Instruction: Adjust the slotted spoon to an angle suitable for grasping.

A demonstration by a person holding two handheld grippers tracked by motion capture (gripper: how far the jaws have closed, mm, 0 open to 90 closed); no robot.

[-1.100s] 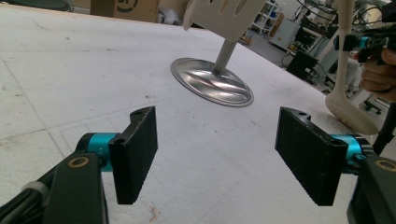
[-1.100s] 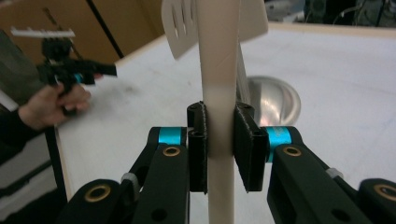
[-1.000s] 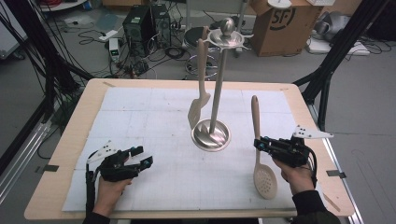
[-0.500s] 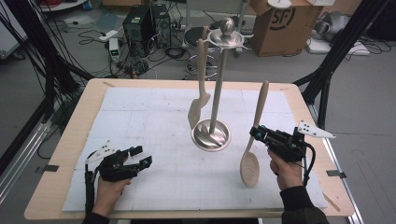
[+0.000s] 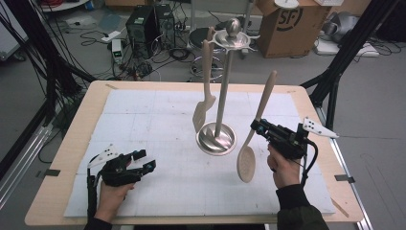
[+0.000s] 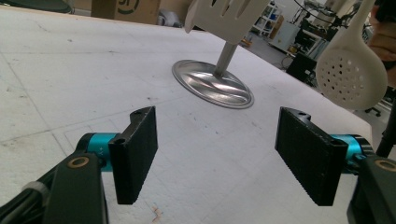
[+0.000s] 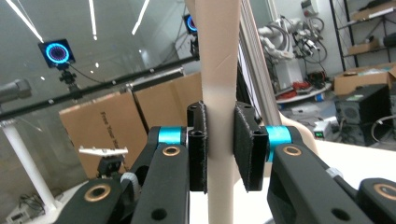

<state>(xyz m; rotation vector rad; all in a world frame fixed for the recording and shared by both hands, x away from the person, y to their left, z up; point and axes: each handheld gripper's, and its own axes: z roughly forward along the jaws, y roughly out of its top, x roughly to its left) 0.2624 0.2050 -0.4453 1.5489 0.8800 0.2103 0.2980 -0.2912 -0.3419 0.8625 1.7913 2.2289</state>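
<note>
Nearest the person, the left tool (image 5: 141, 161) rests low on the white mat (image 5: 143, 124) at the front left of the counter (image 5: 72, 143), its jaws spread wide apart with nothing between them. It seems parked there to leave the middle free for the other hand.

At the front right, the right tool (image 5: 258, 128) is clamped on the handle of a pale wooden skimmer spoon (image 5: 253, 139). The right gripper view shows both pads pressed flat against the handle (image 7: 219, 116). The spoon hangs in the air, nearly upright and leaning slightly, perforated bowl (image 6: 351, 72) down and handle tip up, just to the right of the stand. Holding it mid-handle likely keeps the top end free to hook on.

Farther back, at the centre of the mat, stands a metal utensil stand (image 5: 221, 96) with a round base (image 5: 216, 139). A wooden slotted spatula (image 5: 203, 91) already hangs from its top ring, blade down, just left of the pole.
</note>
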